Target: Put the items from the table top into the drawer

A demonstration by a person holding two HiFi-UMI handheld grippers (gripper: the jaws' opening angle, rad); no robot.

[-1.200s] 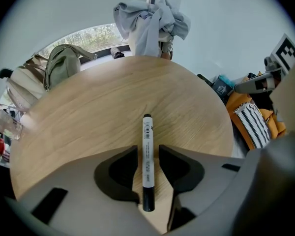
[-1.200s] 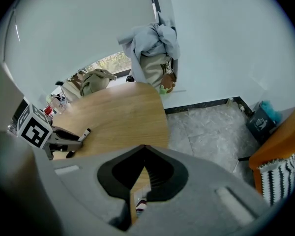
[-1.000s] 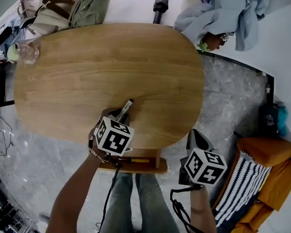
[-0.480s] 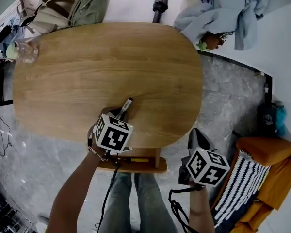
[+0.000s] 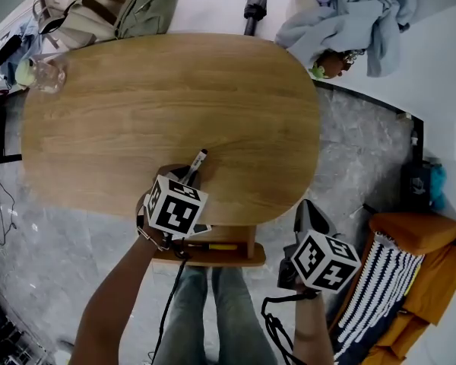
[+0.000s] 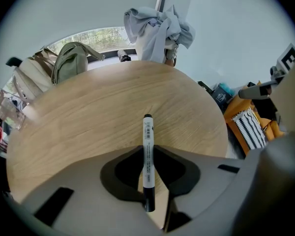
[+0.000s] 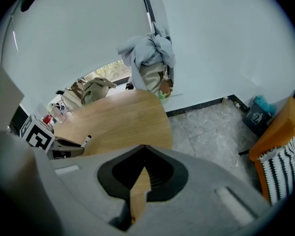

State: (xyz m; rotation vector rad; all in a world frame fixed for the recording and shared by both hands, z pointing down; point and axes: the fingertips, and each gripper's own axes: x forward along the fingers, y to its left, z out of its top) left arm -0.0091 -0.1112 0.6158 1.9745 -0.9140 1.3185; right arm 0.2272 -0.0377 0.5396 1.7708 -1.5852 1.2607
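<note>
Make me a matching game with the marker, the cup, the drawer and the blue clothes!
Things:
1 marker
2 clear cup
3 drawer
4 blue clothes

Places:
A on the table's far left edge
B past the table's far end
C between the left gripper's jaws
D open under the table's near edge

Pairs: 1-C, 2-A, 3-D, 4-B
Those jaws have just closed on the marker.

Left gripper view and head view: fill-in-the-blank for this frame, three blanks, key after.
The left gripper is shut on a ____.
The drawer under the table's near edge stands ____.
In the head view the clear cup stands at the table's ____ end.
Missing: marker; open; left.
The left gripper's jaws have just been closing, the marker between them.
</note>
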